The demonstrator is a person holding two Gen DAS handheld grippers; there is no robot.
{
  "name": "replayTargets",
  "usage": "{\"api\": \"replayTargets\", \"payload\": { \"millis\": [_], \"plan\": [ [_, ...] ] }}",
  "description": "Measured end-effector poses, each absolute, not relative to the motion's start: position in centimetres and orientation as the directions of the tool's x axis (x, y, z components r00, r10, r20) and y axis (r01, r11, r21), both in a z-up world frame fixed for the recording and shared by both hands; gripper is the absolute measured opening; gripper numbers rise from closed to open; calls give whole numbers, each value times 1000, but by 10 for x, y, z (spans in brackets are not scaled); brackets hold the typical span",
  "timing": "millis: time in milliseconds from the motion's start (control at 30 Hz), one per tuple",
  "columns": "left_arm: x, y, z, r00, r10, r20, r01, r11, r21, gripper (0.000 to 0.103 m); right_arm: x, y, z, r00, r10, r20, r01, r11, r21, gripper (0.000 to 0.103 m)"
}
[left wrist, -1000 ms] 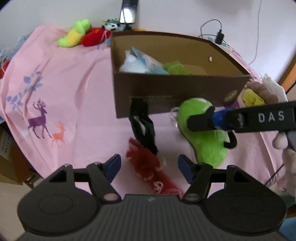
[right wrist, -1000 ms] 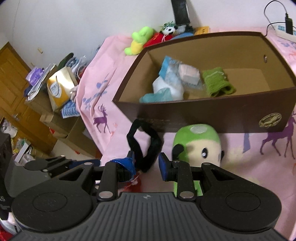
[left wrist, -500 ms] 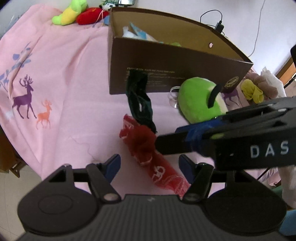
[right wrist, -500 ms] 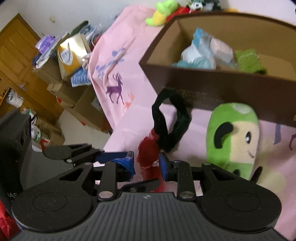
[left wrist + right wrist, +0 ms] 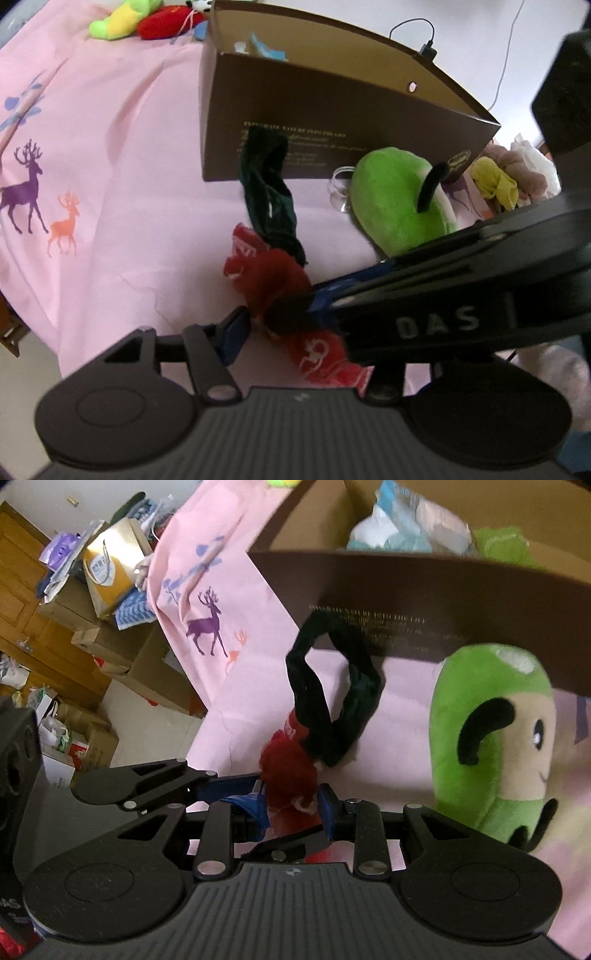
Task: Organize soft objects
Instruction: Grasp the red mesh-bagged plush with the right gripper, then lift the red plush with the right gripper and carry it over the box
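Note:
A red cloth item (image 5: 273,280) lies on the pink tablecloth, with a dark green velvet band (image 5: 269,192) over its far end and a green plush toy (image 5: 395,199) to the right, all in front of a brown cardboard box (image 5: 332,110). My right gripper (image 5: 291,803) has its jaws on either side of the red item's (image 5: 288,771) fluffy end, still apart. My left gripper (image 5: 295,332) is open around the same red item; its right finger is hidden behind the right gripper's arm. The band (image 5: 332,701) and the plush (image 5: 487,746) also show in the right wrist view.
The box (image 5: 406,590) holds white, blue and green soft items. Plush toys (image 5: 147,22) lie at the table's far left. Yellow and beige cloths (image 5: 509,177) sit right of the box. Cartons and bags (image 5: 92,590) crowd the floor left of the table edge.
Both grippers have come down and closer to the red item. The right gripper has moved left from the green plush and now straddles the red fluffy end.

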State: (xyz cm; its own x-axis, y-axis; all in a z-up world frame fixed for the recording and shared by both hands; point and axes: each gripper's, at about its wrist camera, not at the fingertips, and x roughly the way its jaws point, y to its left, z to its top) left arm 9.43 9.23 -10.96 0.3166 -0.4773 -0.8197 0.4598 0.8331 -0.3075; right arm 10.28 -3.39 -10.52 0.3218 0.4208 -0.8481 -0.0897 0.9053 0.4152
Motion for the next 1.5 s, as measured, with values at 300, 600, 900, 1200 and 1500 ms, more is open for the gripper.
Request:
{"api": "replayTargets", "payload": {
  "millis": [300, 600, 900, 1200, 1500],
  "plan": [
    [97, 100, -106, 283, -506, -815, 485, 809, -333, 39, 105, -45, -109, 289, 483, -827, -56, 871, 489, 12],
    [81, 106, -62, 297, -530, -794, 578, 762, -293, 39, 93, -56, -84, 280, 592, -756, -105, 802, 588, 11],
    [91, 97, -7, 397, -577, -714, 666, 716, -208, 40, 93, -70, -34, 438, 605, -665, -188, 785, 590, 11],
    [135, 62, 26, 448, -652, -612, 739, 656, -157, 40, 111, -104, 2, 633, 500, -591, -148, 827, 542, 11],
    [212, 15, 23, 428, -697, -575, 764, 619, -181, 40, 150, -146, 11, 777, 322, -541, -31, 878, 478, 11]
  ]
}}
